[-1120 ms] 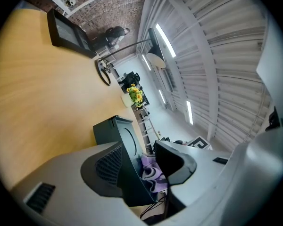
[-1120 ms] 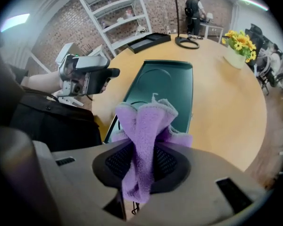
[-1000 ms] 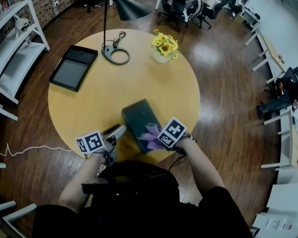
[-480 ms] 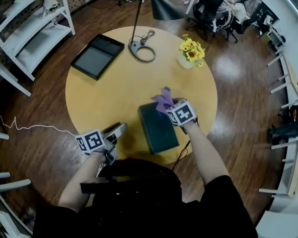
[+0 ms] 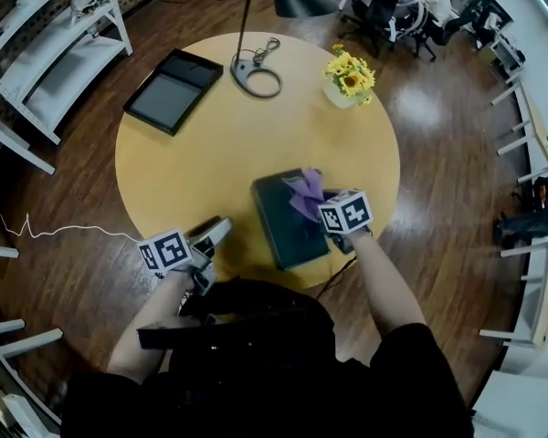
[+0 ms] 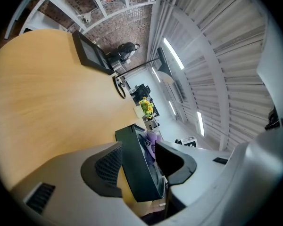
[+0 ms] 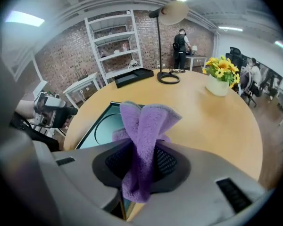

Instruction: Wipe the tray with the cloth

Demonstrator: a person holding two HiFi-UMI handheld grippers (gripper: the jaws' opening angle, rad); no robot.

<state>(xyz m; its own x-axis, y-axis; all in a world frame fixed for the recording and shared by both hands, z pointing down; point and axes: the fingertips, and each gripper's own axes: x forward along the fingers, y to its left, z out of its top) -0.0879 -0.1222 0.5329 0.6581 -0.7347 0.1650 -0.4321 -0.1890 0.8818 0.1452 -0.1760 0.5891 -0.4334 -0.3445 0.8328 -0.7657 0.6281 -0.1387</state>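
A dark green tray [image 5: 283,226] lies on the round yellow table [image 5: 210,153], near its front edge. My right gripper [image 5: 321,206] is over the tray's far right part, shut on a purple cloth [image 5: 306,192] that sticks out beyond its jaws. In the right gripper view the cloth [image 7: 144,135] is pinched between the pads above the tray [image 7: 104,126]. My left gripper [image 5: 219,229] is open at the table edge, left of the tray and apart from it. Along the left gripper's [image 6: 139,161] jaws the tray [image 6: 134,164] stands ahead, untouched.
A black flat tray [image 5: 169,89] lies at the table's back left. A lamp base [image 5: 256,78] and a vase of sunflowers [image 5: 350,78] stand at the back. White shelves [image 5: 46,53] stand left of the table, office chairs [image 5: 393,7] beyond it.
My right gripper has carried the cloth from the tray's near end to its far right part. The left gripper has drawn slightly away from the tray's left edge.
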